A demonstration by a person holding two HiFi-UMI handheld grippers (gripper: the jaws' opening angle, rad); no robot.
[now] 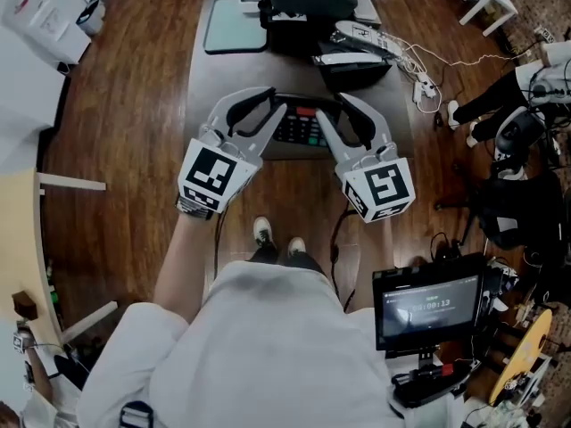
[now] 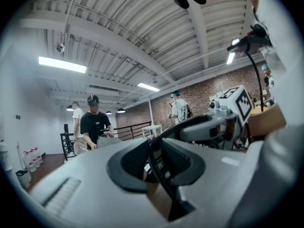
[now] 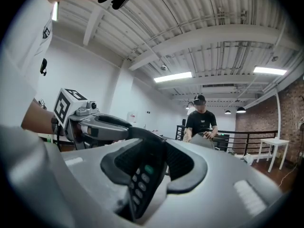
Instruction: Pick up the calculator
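Left gripper [image 1: 273, 105] and right gripper [image 1: 332, 107] each clenched one end of the dark, keyed plastic calculator [image 1: 299, 132], apparently lifted clear of the long grey-brown table [image 1: 201, 87]; pickup seemingly complete.

calc [image 1: 299, 130]: dk matt plastic | floor [image 1: 134, 114]: glossy wood planks

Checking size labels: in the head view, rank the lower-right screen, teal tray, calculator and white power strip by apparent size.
Largest: screen, though nearest the camera.
Next: calculator, partly hidden, and teal tray look alike.
Smallest: power strip.
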